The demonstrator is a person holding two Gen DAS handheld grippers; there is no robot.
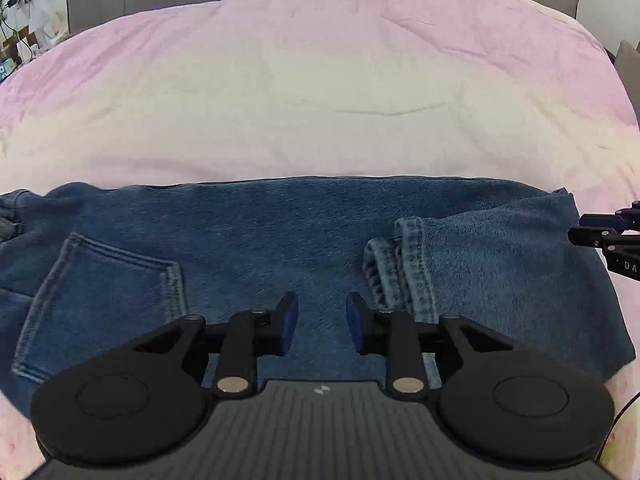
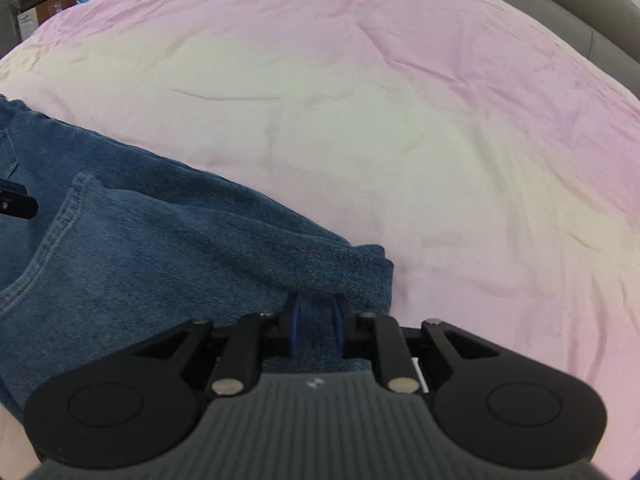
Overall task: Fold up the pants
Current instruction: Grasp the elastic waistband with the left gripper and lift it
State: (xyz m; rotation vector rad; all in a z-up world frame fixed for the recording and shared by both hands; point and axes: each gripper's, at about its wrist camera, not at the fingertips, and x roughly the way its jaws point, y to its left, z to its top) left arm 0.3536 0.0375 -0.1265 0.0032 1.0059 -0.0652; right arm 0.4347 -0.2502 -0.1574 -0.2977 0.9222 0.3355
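Your jeans (image 1: 256, 240) lie long-axis left to right on the near bed (image 1: 320, 100). The right hand-held gripper (image 2: 317, 326) clamps their right fold; the left hand-held gripper (image 1: 322, 322) hangs part-open, empty, over the middle.

The black left gripper with blue pads (image 1: 322, 324) points steeply downward, its jaws parted with nothing between them. The matching black right gripper (image 2: 317, 326) (likewise tilted down) pinches blue denim between its pads.
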